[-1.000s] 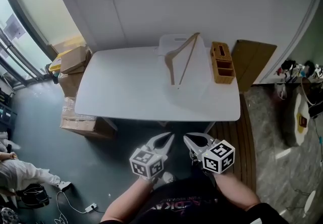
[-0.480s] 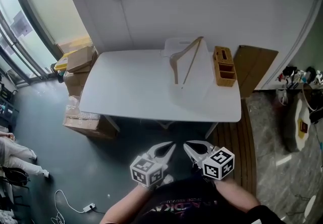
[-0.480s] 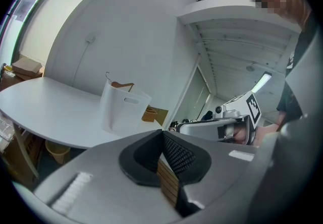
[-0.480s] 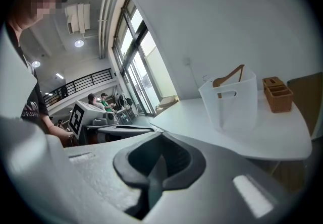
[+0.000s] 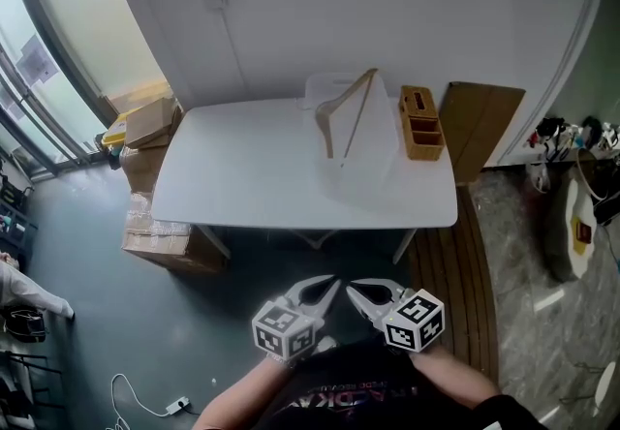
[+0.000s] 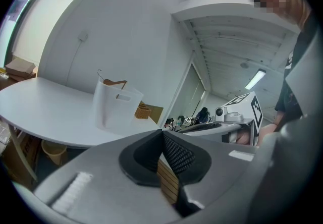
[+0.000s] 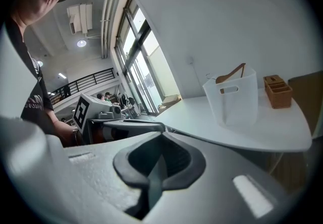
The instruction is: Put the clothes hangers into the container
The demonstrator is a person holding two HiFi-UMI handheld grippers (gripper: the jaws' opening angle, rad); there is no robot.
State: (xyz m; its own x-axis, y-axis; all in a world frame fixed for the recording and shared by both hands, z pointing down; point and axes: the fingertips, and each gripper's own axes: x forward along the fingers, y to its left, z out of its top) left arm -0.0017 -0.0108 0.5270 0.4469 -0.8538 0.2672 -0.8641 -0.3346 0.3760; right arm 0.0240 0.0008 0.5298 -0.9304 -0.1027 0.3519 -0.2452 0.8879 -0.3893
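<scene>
A white plastic container [image 5: 363, 157] with handle cut-outs stands on the white table [image 5: 242, 176], right of its middle. Wooden clothes hangers [image 5: 341, 113] lean inside it and stick out over its rim. The same container [image 6: 115, 104] shows in the left gripper view and, as a white bin [image 7: 231, 98], in the right gripper view. Both grippers hang side by side well in front of the table, close to the person's body. The left gripper [image 5: 329, 285] and the right gripper [image 5: 355, 290] are shut with nothing between their jaws.
A wooden organiser box [image 5: 420, 123] sits on the table right of the container. Cardboard boxes [image 5: 145, 123] are stacked on the floor at the table's left end. A brown board [image 5: 480, 123] leans by the wall at the right. Cables [image 5: 145, 397] lie on the dark floor.
The head view has shifted slightly, so the table sits a little differently in frame. Both grippers stay shut in front of the body, with the right one drifting slightly left.
</scene>
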